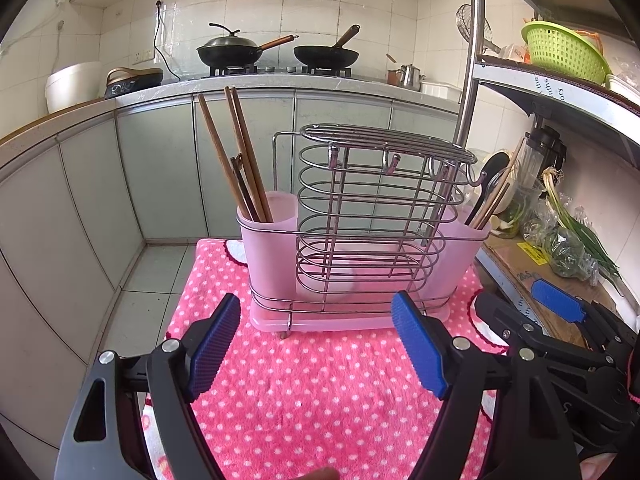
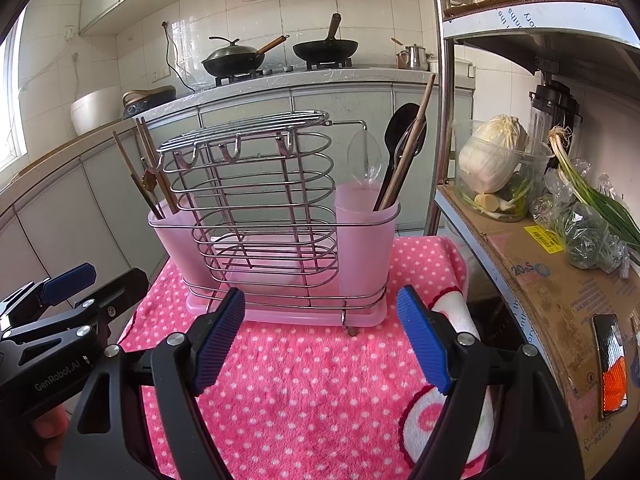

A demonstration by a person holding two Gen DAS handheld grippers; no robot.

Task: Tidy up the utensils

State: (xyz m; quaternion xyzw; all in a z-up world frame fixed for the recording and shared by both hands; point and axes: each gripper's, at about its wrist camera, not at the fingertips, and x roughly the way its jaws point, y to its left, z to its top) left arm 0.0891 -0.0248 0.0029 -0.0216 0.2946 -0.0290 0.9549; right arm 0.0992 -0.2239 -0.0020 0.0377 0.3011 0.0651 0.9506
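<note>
Both wrist cameras sit low and near, facing the utensil rack (image 1: 360, 236) (image 2: 276, 232) at 12 o'clock; left views from left, right from right.

1. Left gripper (image 1: 316, 344) held low and level, blue-padded fingers (image 1: 212, 344) spread wide, gripping nothing.
2. Right gripper (image 2: 320, 340) alongside, fingers (image 2: 424, 344) likewise parted, empty.

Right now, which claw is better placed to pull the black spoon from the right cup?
Right claw, probably: open, empty, and the black spoon stands closer to its side. Left claw faces the chopsticks cup instead.
</note>
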